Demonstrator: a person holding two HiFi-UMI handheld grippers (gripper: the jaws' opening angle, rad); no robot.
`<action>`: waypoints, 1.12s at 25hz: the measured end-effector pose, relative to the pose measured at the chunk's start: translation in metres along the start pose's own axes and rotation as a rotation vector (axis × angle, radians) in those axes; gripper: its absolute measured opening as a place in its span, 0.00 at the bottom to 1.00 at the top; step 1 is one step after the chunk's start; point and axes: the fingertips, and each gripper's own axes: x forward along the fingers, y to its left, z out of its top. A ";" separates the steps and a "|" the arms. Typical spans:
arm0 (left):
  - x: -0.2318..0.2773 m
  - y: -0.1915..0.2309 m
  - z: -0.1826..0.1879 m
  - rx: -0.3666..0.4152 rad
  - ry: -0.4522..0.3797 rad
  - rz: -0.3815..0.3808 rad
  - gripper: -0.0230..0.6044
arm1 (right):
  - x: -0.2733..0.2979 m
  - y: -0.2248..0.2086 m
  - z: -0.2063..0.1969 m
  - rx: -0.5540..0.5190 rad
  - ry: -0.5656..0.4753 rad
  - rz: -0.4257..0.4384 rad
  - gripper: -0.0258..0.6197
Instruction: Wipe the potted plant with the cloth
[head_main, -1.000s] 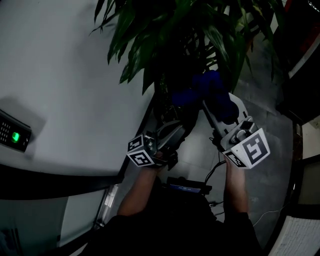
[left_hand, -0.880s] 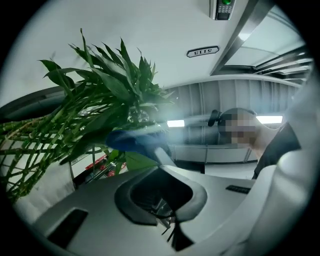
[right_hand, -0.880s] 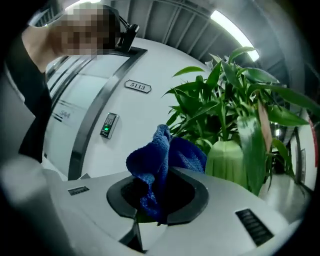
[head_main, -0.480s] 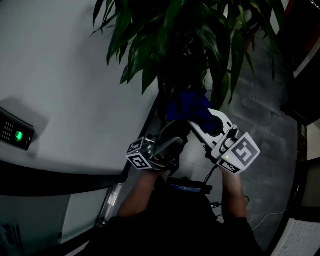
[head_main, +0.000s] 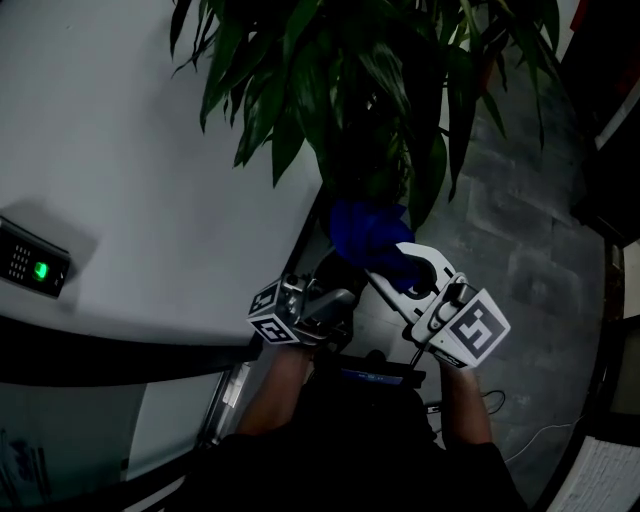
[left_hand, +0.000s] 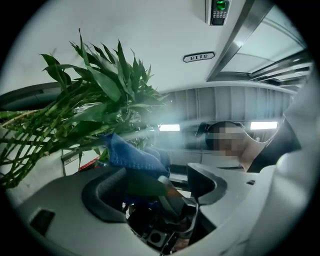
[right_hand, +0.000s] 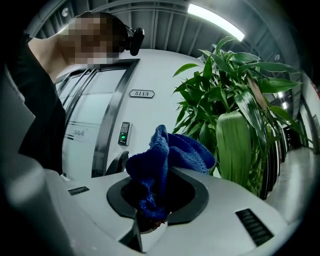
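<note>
A: right hand-held gripper (right_hand: 157, 200) is pinching the blue cloth (right_hand: 167, 152), bunched so a loose fold faces the plant (right_hand: 235, 100) just right of it.
B: left hand-held gripper (left_hand: 160, 182)?
A: jaws have just been opening, now spread. A leaf (left_hand: 142, 182) lies loose between them, probably being let go.

- Dim grey tiled floor (head_main: 515, 240) runs beside a white wall (head_main: 120, 150).
- A plant (head_main: 350, 90) rises at the wall's foot; its pot is hidden.
- A thin pale cable (head_main: 532, 434) lies on the tiles.
</note>
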 end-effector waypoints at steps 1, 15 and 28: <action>0.000 0.001 0.000 0.004 -0.004 0.006 0.62 | -0.002 0.003 -0.002 -0.004 0.007 0.007 0.19; 0.007 0.001 -0.019 0.130 0.024 0.089 0.65 | -0.036 0.045 -0.034 0.108 0.020 0.283 0.18; -0.052 0.029 0.002 0.212 -0.034 0.341 0.65 | -0.121 -0.035 0.006 0.234 -0.264 0.148 0.18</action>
